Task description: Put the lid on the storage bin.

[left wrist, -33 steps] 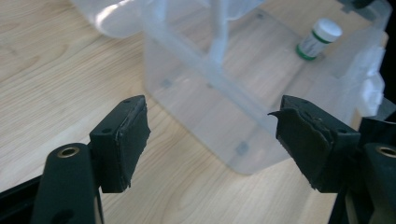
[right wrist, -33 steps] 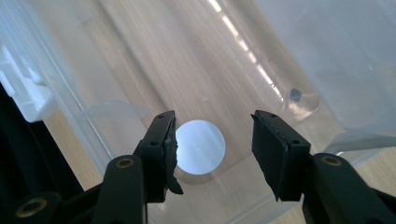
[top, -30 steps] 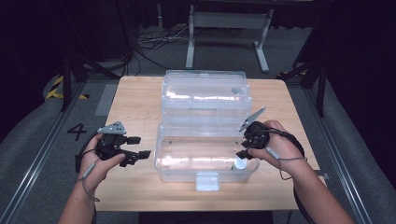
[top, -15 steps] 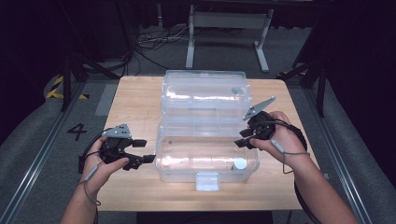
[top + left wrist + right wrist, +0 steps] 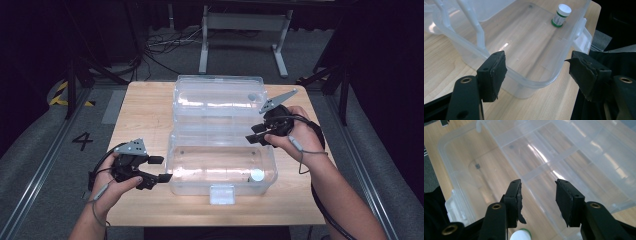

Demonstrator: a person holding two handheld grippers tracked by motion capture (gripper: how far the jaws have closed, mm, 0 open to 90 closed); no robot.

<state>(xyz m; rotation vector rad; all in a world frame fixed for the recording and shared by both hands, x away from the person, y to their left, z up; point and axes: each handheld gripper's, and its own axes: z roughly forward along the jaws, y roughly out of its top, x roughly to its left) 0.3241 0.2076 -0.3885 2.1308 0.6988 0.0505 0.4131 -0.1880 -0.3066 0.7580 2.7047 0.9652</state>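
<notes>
A clear plastic box [image 5: 200, 170] stands open on the wooden table, its lid [image 5: 217, 100] laid back behind it. In the box's near right corner stands a small bottle [image 5: 257, 175] with a white cap and a green base [image 5: 560, 16]. My left gripper [image 5: 161, 169] is open at the box's near left corner, and the box rim [image 5: 529, 81] runs between its jaws [image 5: 536, 67]. My right gripper [image 5: 252, 133] hovers open over the box's right side near the hinge. Nothing is between its jaws [image 5: 537, 195], and the bottle cap [image 5: 521, 235] shows just below them.
The box's white latch [image 5: 222, 194] juts toward the table's near edge. Bare wood [image 5: 145, 115] lies to the left of the box. Beyond the table are a metal stand [image 5: 240, 45], cables on the grey floor and a dark frame on each side.
My right gripper has risen and drawn back from the bottle toward the hinge side. The bottle stays in the box. My left gripper has edged closer to the box's corner.
</notes>
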